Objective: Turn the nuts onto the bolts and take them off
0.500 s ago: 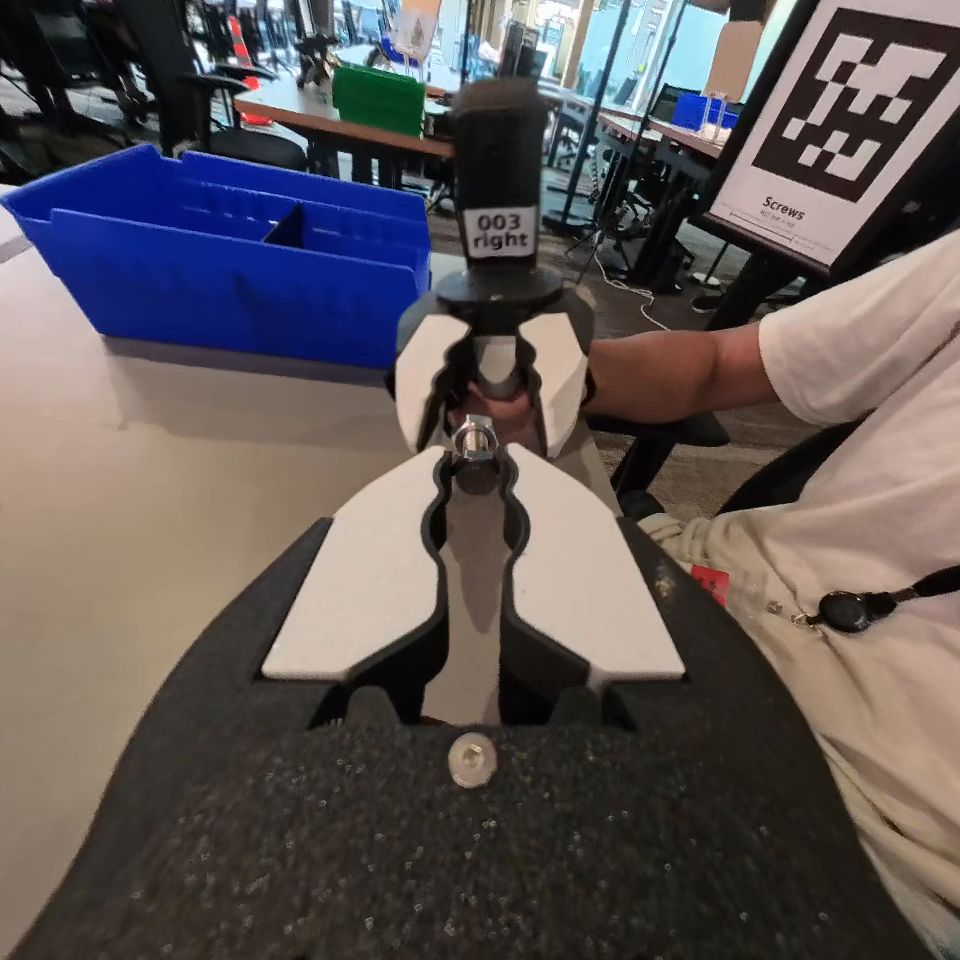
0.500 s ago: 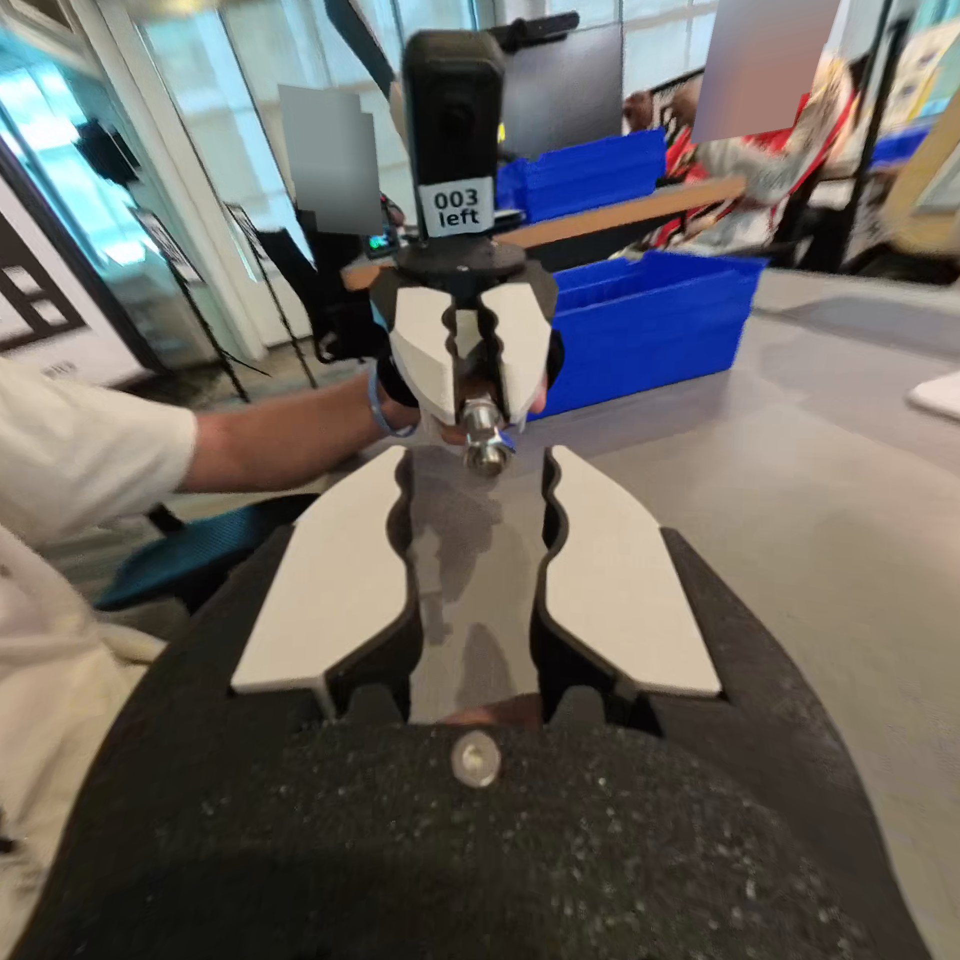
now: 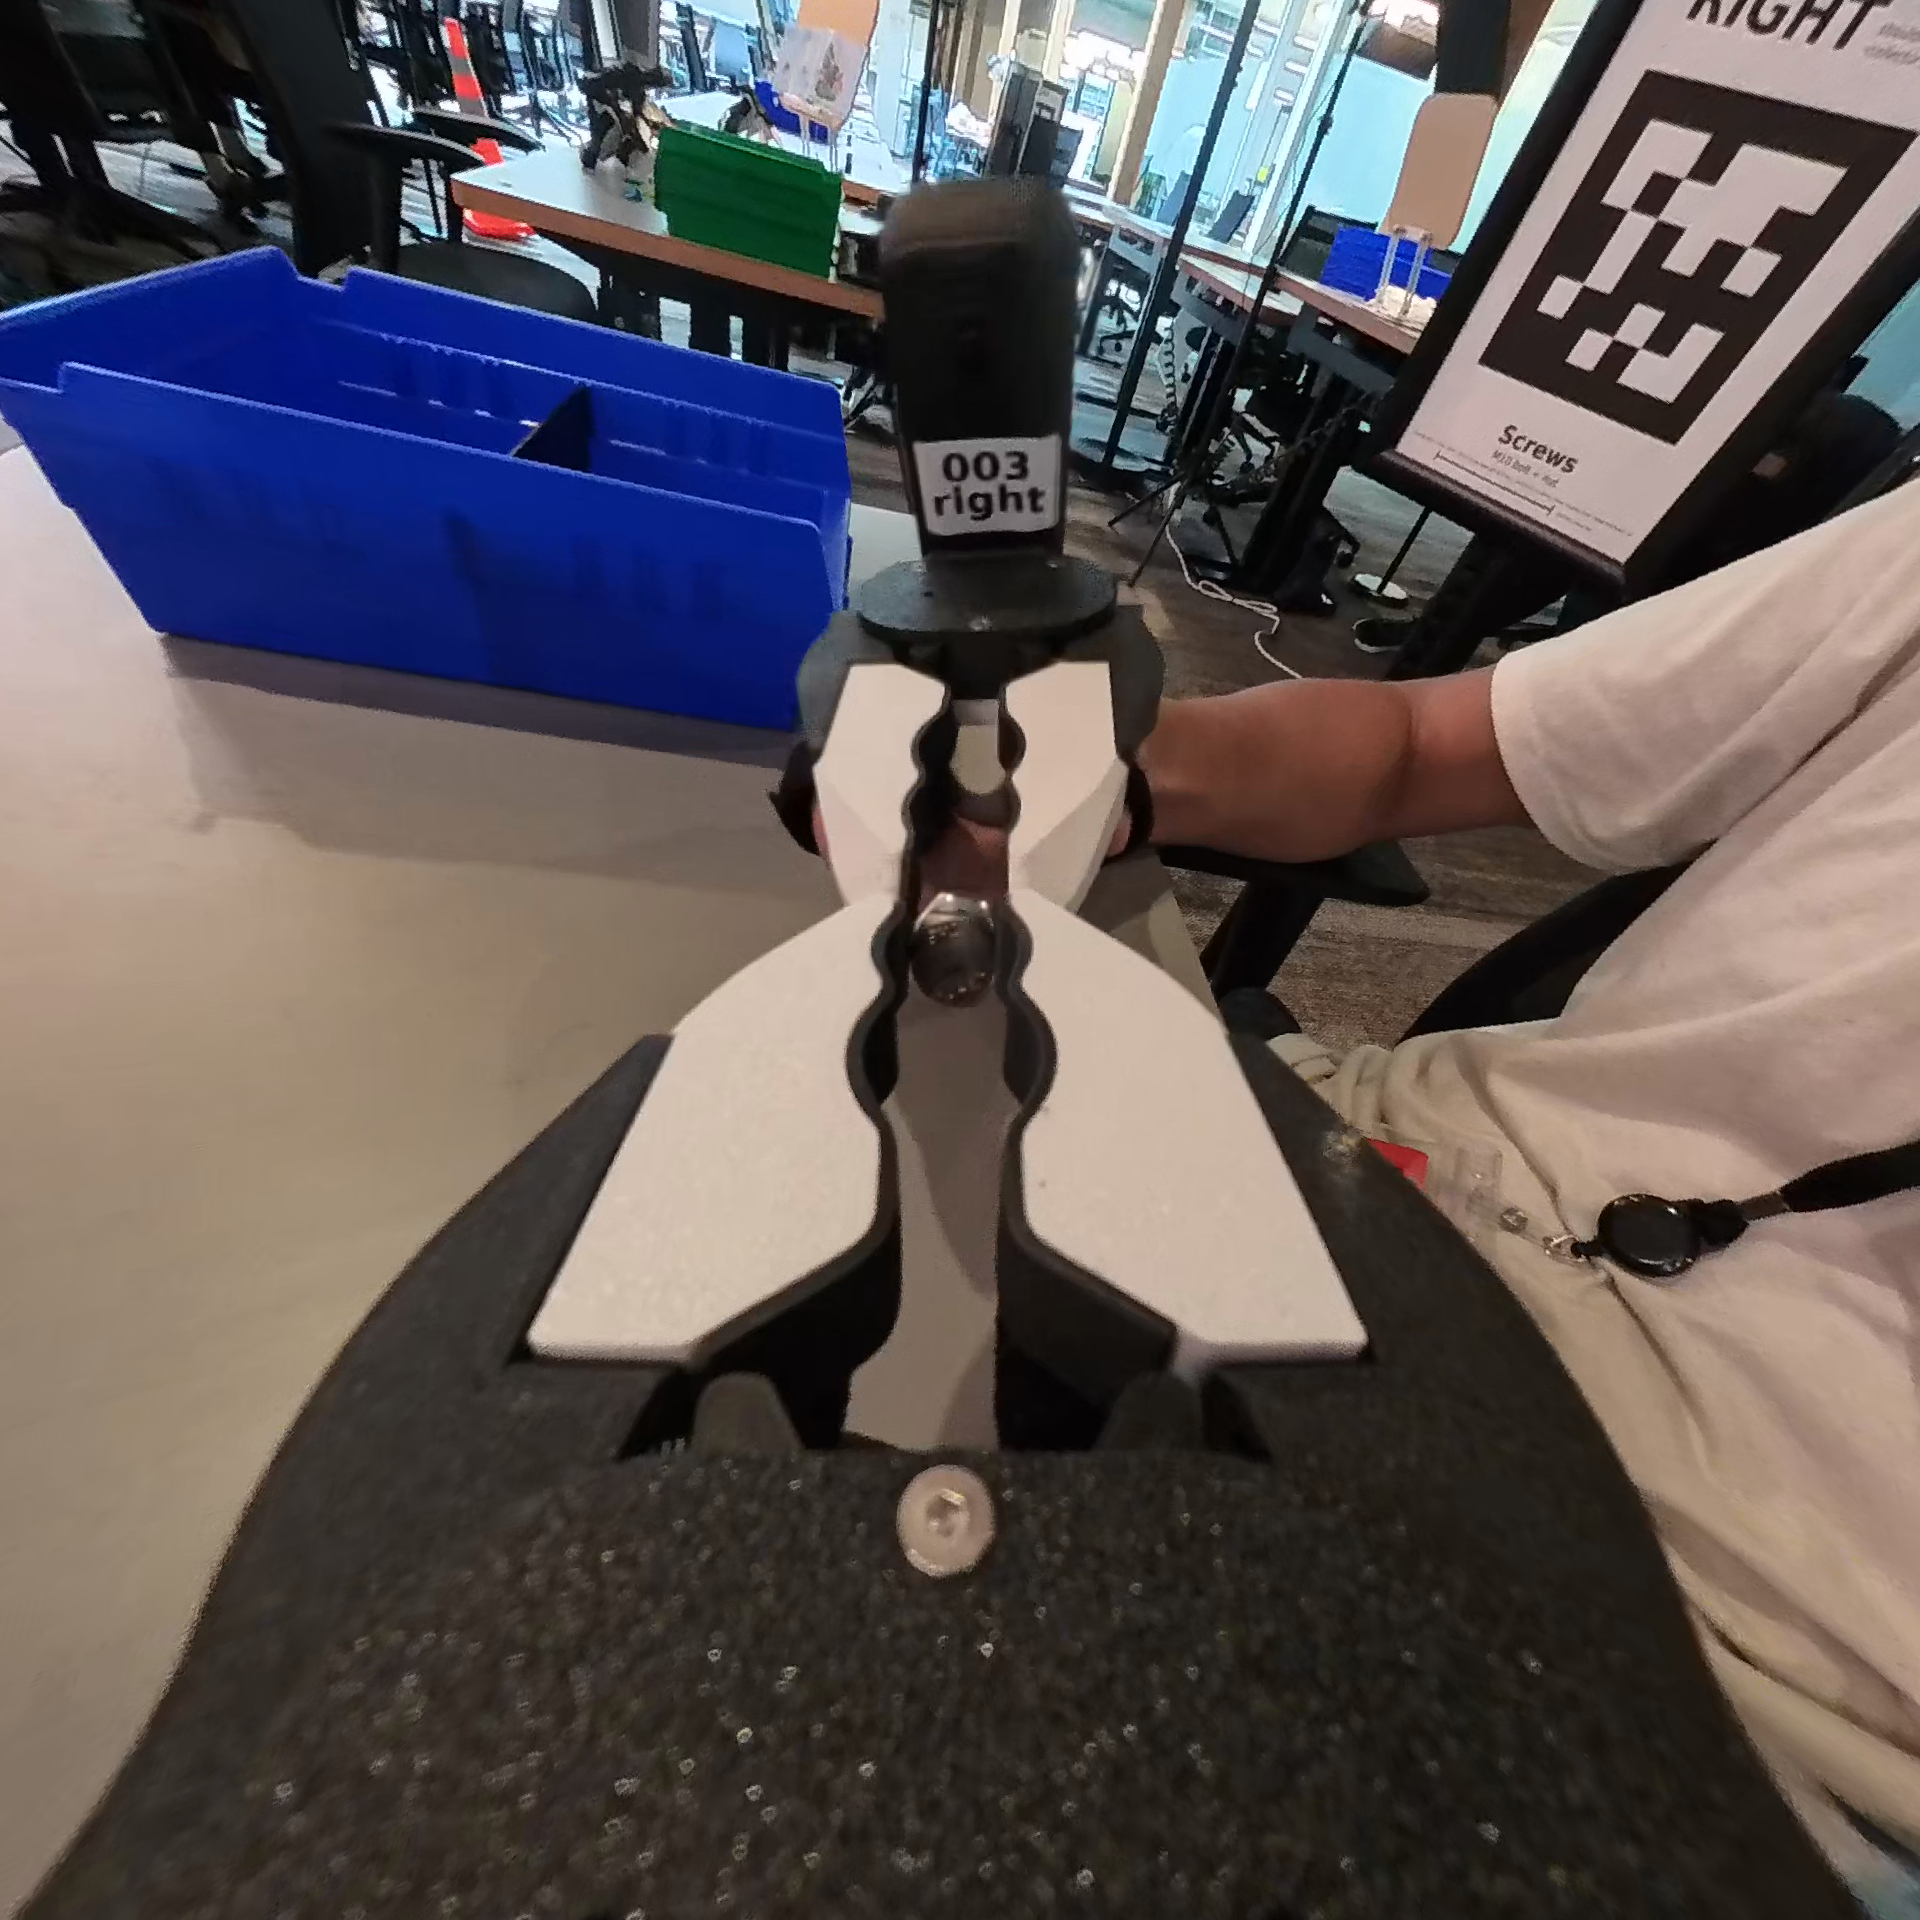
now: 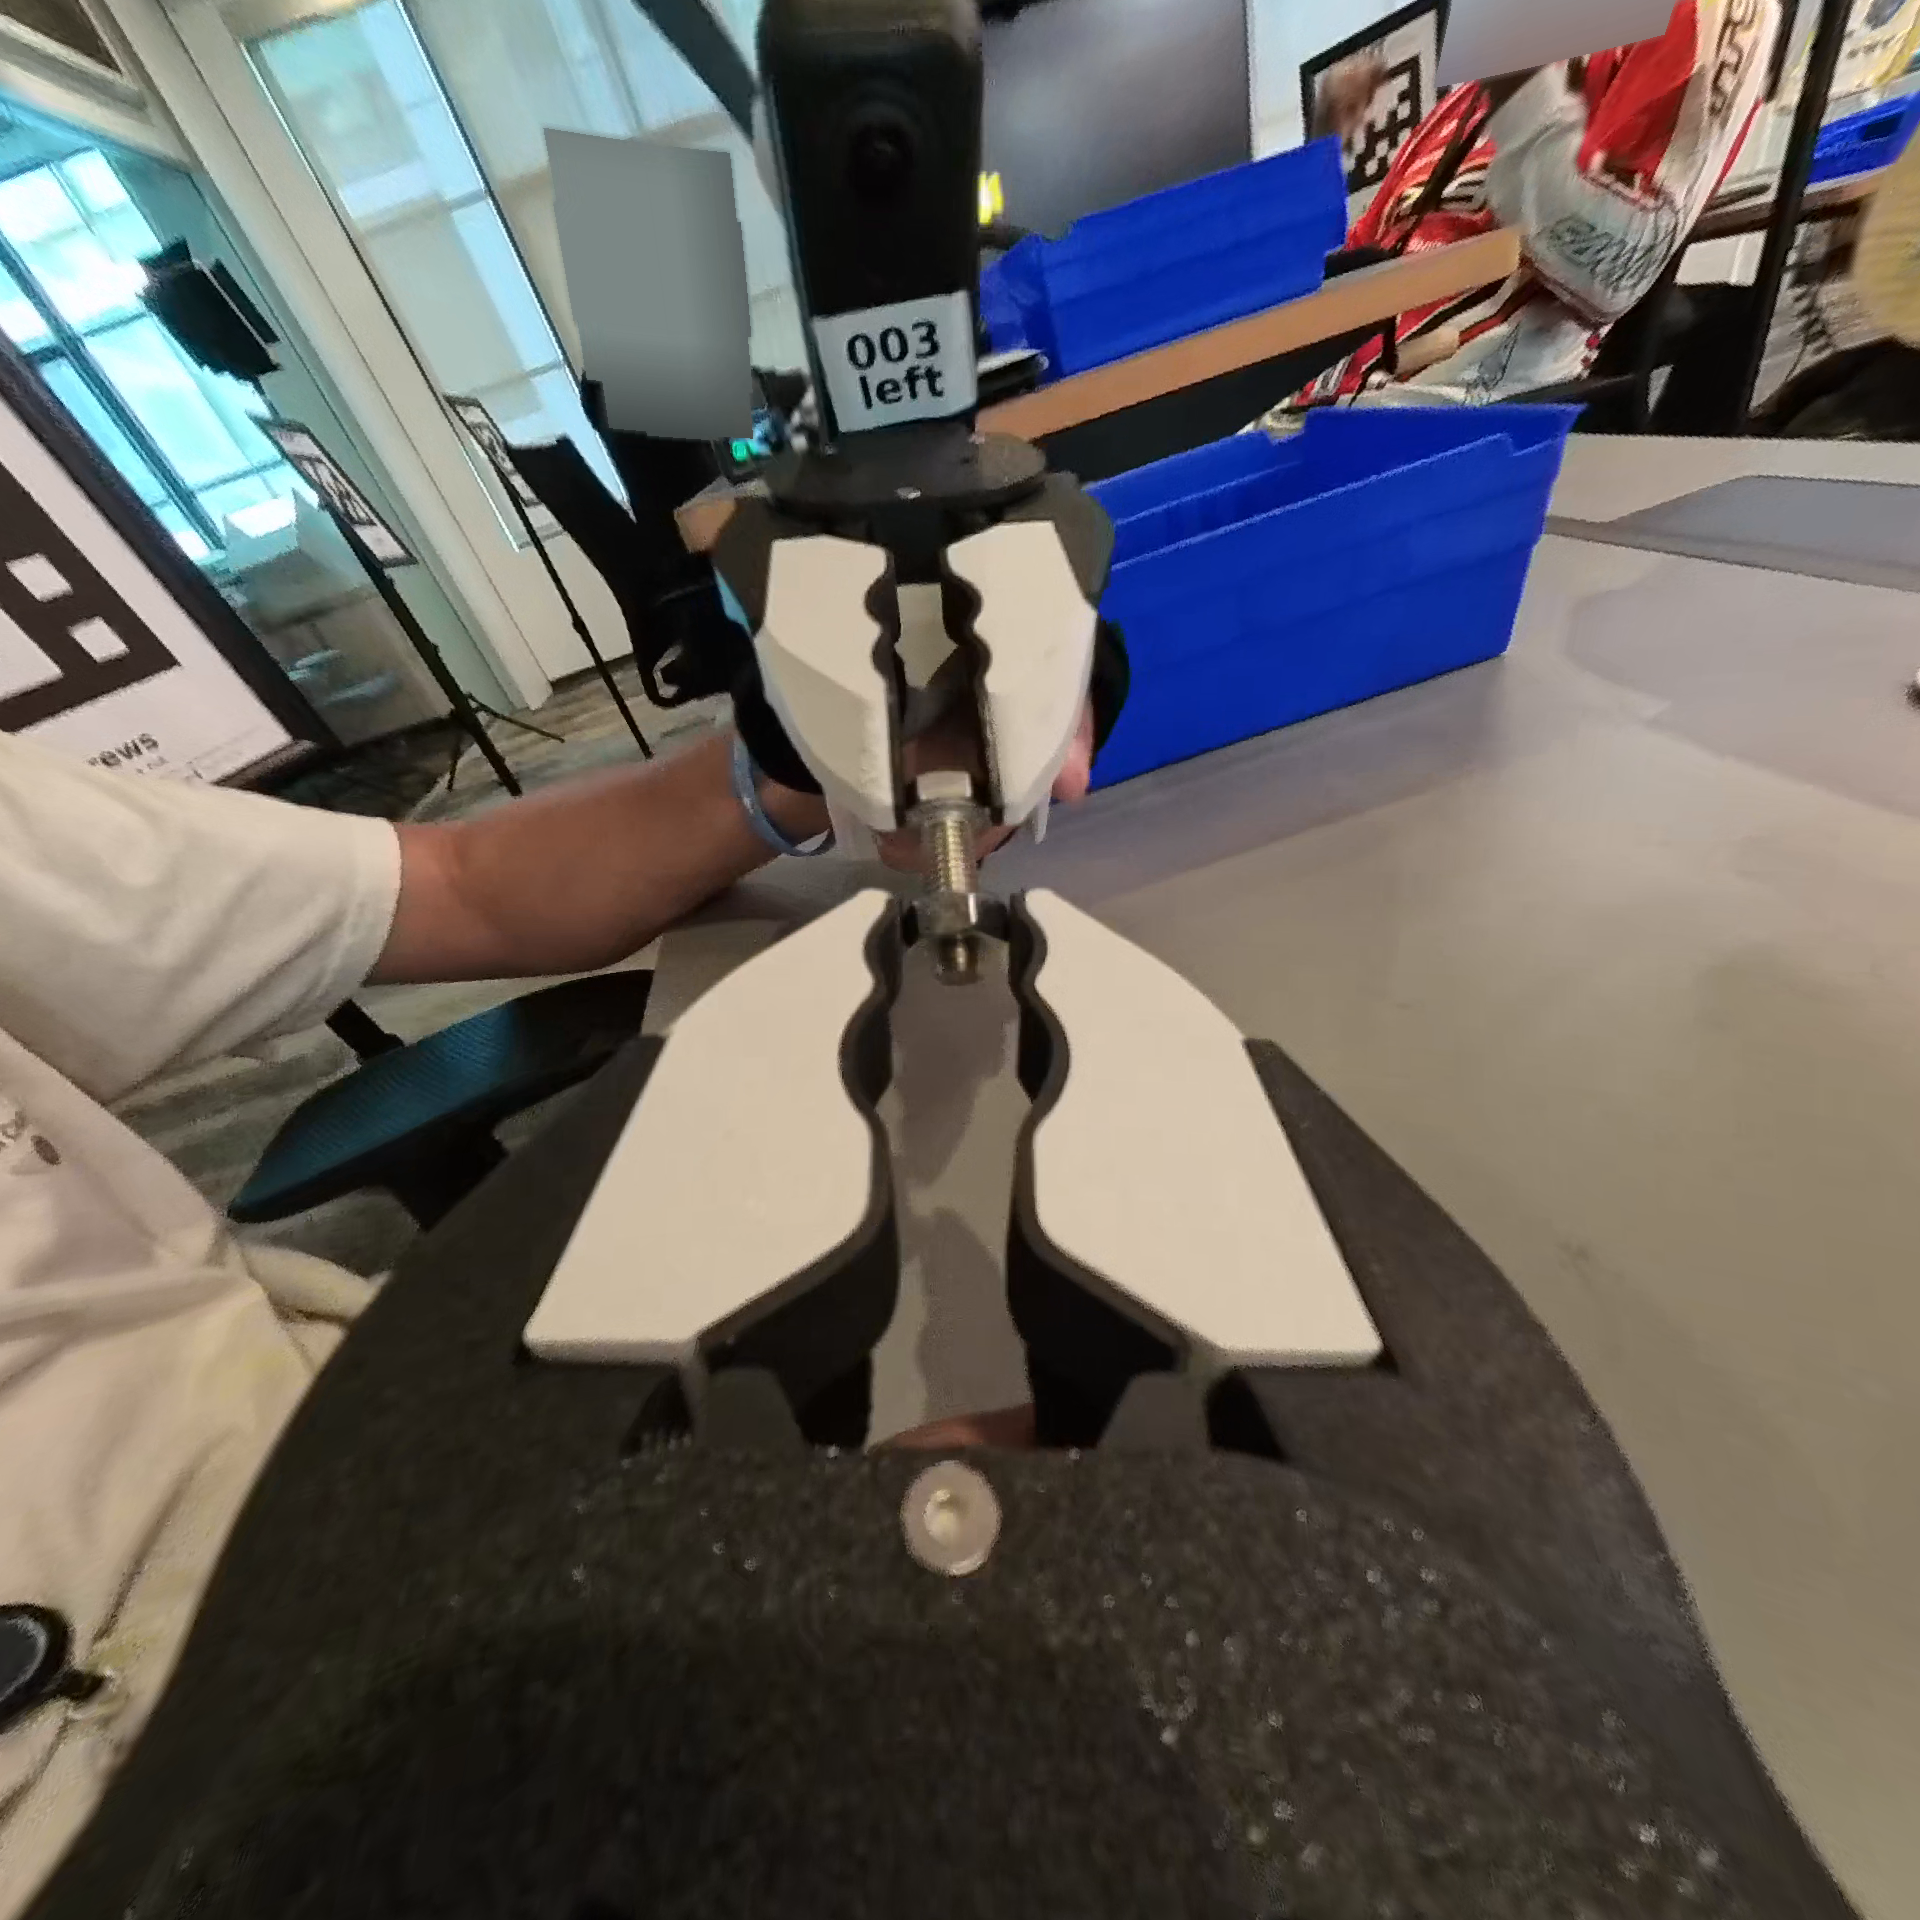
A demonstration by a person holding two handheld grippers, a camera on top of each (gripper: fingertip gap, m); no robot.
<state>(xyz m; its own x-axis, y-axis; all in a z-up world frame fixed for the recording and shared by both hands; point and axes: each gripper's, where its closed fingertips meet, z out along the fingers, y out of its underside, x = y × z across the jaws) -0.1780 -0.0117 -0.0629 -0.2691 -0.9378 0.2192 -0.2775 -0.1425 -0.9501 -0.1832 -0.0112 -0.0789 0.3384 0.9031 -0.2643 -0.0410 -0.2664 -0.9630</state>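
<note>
Facing each other tip to tip above a pale table (image 3: 312,987), two hand-held grippers meet over one bolt. The left gripper (image 3: 951,961) has its white fingers (image 3: 769,1122) closed on the bolt's (image 3: 951,951) hexagonal head, which sits between the fingertips. In the right wrist view, the bolt's threaded shaft runs from the left gripper toward the camera, and a nut (image 4: 951,914) sits on the shaft near its free end. The right gripper (image 4: 951,925) is clamped on that nut, one fingertip pressed to each side. Each gripper is held by a person's hand at the end of a bare forearm (image 3: 1299,769) in a white short sleeve. A blue plastic bin (image 3: 468,520) stands on the table behind the grippers. A black-and-white patterned sign (image 3: 1683,229) stands on an easel off the table's edge.
</note>
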